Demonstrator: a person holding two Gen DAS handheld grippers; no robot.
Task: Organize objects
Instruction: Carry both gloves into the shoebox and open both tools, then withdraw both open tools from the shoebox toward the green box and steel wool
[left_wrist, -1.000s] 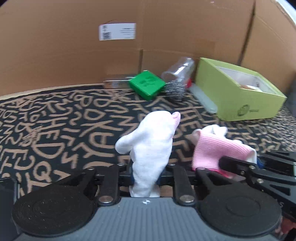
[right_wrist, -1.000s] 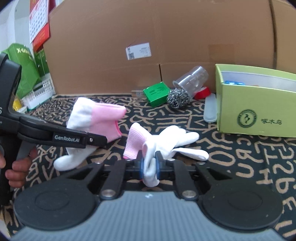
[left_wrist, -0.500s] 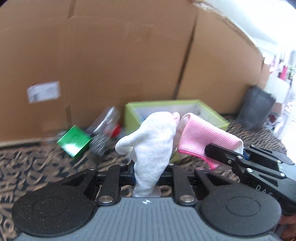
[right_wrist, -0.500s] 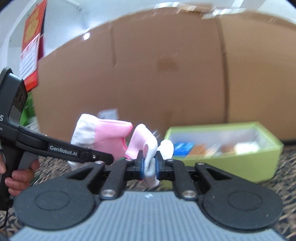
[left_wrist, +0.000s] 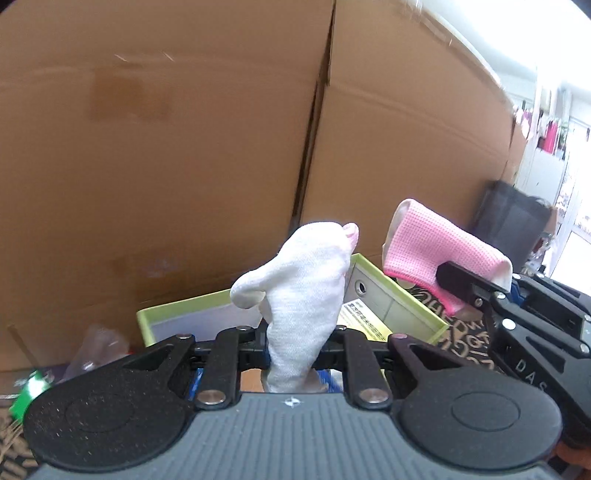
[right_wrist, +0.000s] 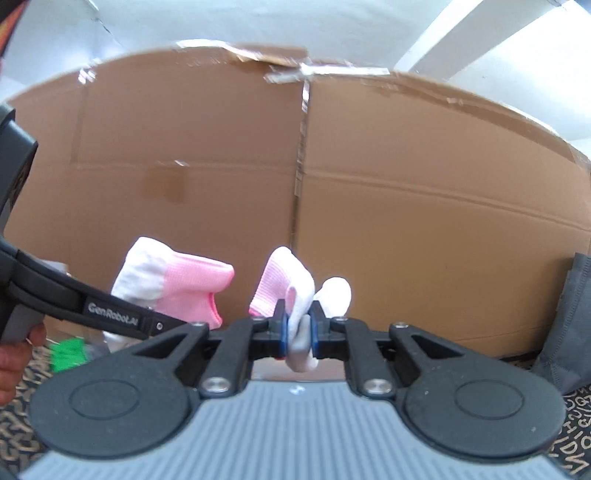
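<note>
**Two gloves held up in front of cardboard**

Left wrist view: left gripper (left_wrist: 293, 350) clamped, fingers (left_wrist: 255, 349) pressed on the white body of a glove (left_wrist: 303, 299), which stands upright with its pink cuff edge at the top. Behind and below it, a lime-green box (left_wrist: 402, 295) with a pale inner wall and a yellow label inside (print too small to read). At far left, low, a blurred green packet (left_wrist: 29, 391) and a clear plastic item (left_wrist: 96, 350). To the right, right gripper (left_wrist: 465, 291) seen from the side, gripping a second glove (left_wrist: 436, 251) by its pink ribbed cuff, raised clear of the patterned bench (left_wrist: 465, 339). Brown cardboard wall (left_wrist: 166, 147) filling the background.

Right wrist view: right gripper (right_wrist: 297, 328) closed, blue-padded fingers (right_wrist: 282, 332) pinching the second glove (right_wrist: 291, 291), pink cuff up to the left, white fingertips bulging to the right. At left, left gripper (right_wrist: 159, 325) reaching in sideways, carrying the glove (right_wrist: 173, 284), cuff pointing right. A hand (right_wrist: 14, 354) on its handle at the left edge.
</note>
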